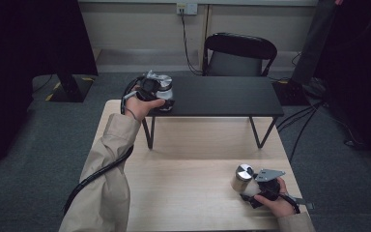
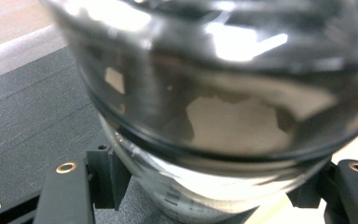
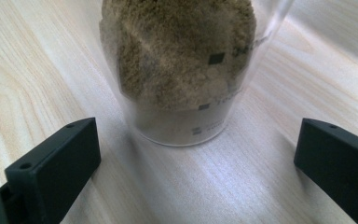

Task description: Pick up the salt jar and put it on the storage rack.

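Pale wooden table (image 1: 183, 193): left gripper (image 1: 155, 96) clamps a glass jar (image 2: 205, 93) that might slip; right gripper (image 3: 196, 158) gapes around a sand-filled beaker (image 3: 182, 70), risking a knock.

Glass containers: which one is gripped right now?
The empty glass jar on the black shelf, clamped by the left gripper. The powder-filled beaker stands free between open right jaws.

Left arm stretched forward in a beige sleeve (image 1: 107, 179), hand wrapped round the left gripper (image 1: 160, 92) at the left end of the raised black shelf (image 1: 222, 96), jaws clamped on a clear glass vessel (image 2: 214, 107). Right hand (image 1: 275, 200) low near the front right corner of the wooden table (image 1: 183, 174), holding the right gripper (image 3: 196, 154) level. Its jaws spread wide either side of a jar (image 3: 186, 70), not touching it.
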A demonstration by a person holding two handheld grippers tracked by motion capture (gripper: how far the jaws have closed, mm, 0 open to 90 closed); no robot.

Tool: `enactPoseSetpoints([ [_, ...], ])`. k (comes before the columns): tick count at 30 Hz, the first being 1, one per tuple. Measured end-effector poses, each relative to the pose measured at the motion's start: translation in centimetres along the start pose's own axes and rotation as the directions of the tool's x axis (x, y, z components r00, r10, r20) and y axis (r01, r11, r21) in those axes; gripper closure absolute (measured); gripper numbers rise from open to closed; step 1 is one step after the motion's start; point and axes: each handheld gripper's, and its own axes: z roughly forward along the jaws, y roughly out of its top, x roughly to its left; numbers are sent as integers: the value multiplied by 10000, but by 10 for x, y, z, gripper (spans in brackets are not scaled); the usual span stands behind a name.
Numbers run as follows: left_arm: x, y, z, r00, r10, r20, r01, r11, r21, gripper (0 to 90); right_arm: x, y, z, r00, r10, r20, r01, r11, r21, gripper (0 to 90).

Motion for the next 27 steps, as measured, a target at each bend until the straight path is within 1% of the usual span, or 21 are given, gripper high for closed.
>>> enactPoseSetpoints([
  [5, -1, -1, 5, 10000, -22, -32, 22, 10000, -12, 300, 0, 0, 0, 10000, 4, -1, -4, 10000, 2, 0],
  [6, 0, -1, 5, 10000, -94, -21, 94, 9999, -48, 301, 0, 0, 0, 10000, 0, 0, 0, 10000, 1, 0],
  [10, 0, 0, 6, 10000, -42, -18, 42, 10000, -28, 300, 0, 0, 0, 10000, 1, -1, -1, 10000, 1, 0],
  [13, 0, -2, 6, 9999, -162, -14, 162, 9998, -98, 300, 0, 0, 0, 10000, 1, 0, -1, 10000, 1, 0],
  [24, 0, -5, 6, 9999, -168, -27, 167, 9996, -217, 298, 0, 0, 0, 10000, 4, 2, -4, 10000, 2, 0],
  [27, 0, -7, 6, 9997, -254, -22, 253, 9993, -260, 297, 0, 0, 0, 10000, 2, -1, -2, 10000, 0, 0],
])
